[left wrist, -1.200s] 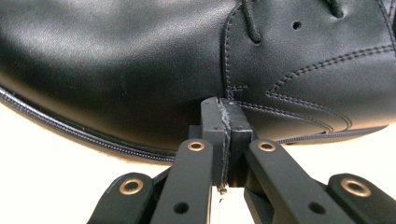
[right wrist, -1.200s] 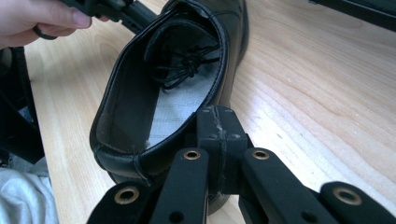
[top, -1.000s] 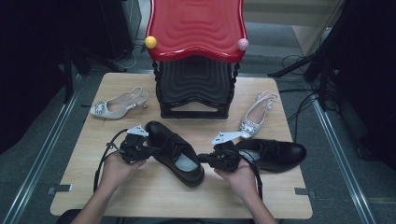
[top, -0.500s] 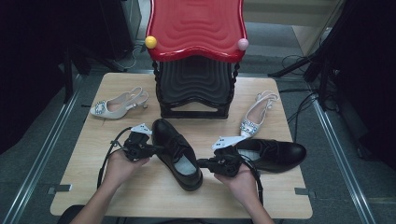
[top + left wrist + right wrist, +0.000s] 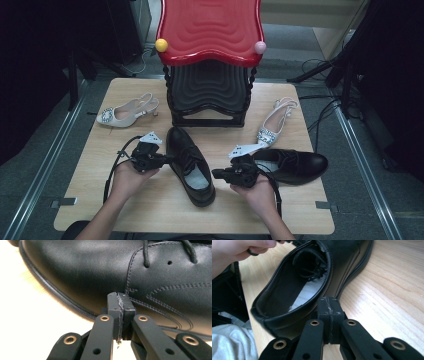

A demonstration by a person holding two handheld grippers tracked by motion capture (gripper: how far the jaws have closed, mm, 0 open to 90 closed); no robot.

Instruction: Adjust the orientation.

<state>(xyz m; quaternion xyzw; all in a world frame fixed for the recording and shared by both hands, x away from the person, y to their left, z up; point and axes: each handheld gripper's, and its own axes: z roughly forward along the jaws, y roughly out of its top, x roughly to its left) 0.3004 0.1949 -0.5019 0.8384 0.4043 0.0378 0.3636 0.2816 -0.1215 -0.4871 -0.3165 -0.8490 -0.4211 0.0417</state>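
Note:
A black lace-up shoe (image 5: 186, 161) lies in the middle of the wooden table (image 5: 150, 210), toe toward the stool and heel toward me. My left gripper (image 5: 167, 159) is shut, its tips pressed against the shoe's left side (image 5: 82, 272), holding nothing. My right gripper (image 5: 215, 174) is also shut and empty, its tips (image 5: 328, 303) touching the shoe's right side by the heel opening (image 5: 294, 287). A second black shoe (image 5: 295, 165) lies on its own just right of the right hand.
A red-topped black stool (image 5: 210, 60) stands at the table's back middle. One pale heeled shoe (image 5: 127, 111) lies at the back left, another (image 5: 274, 125) at the back right. The other hand (image 5: 239, 250) shows beyond the shoe in the right gripper view.
The middle black shoe has turned from a diagonal to nearly straight, its toe swinging toward the stool. Both shut grippers stayed against its sides, with the left one shifted slightly right.

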